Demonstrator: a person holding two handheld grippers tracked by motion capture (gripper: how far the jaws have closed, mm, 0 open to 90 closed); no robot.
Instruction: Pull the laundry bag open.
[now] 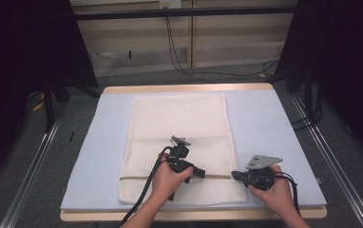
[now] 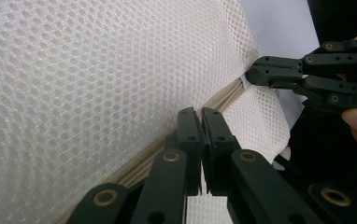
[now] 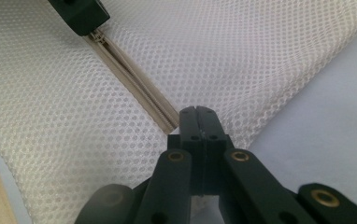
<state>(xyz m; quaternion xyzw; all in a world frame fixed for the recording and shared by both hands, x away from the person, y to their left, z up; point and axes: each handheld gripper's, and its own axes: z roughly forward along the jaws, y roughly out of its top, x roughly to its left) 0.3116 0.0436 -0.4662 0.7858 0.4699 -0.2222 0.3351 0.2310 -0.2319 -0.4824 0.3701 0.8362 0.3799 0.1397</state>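
Left gripper (image 1: 202, 172): jaws closed, set on the beige zipper (image 1: 220, 175) of the mesh bag (image 1: 179, 123), part-way along the track; they appear to pinch the slider, though the pull itself is hidden between them.

Right gripper (image 1: 235, 175): jaws closed, clamped on the bag's right edge at the zipper's end, holding the fabric taut.

Step in hand, as judged: working the zipper along its track, one gripper driving, the other anchoring. Whether it is being opened or closed cannot be told.

Next move calls for: a straight pull along the zipper line, with the anchoring grip kept firm so the mesh does not bunch ahead of the slider.

Mesh bag: white, honeycomb weave, lying flat and lengthwise at the middle of the table; zipper runs across it near the person's end.

Table (image 1: 189, 88): pale wood edge, covered by a light blue mat (image 1: 274, 137) under the bag.

Room: grey floor, dark curtains (image 1: 23, 42) at both sides, pale panelled wall behind, black cables (image 1: 179, 61) trailing down it, metal rails (image 1: 32, 171) flanking the table.
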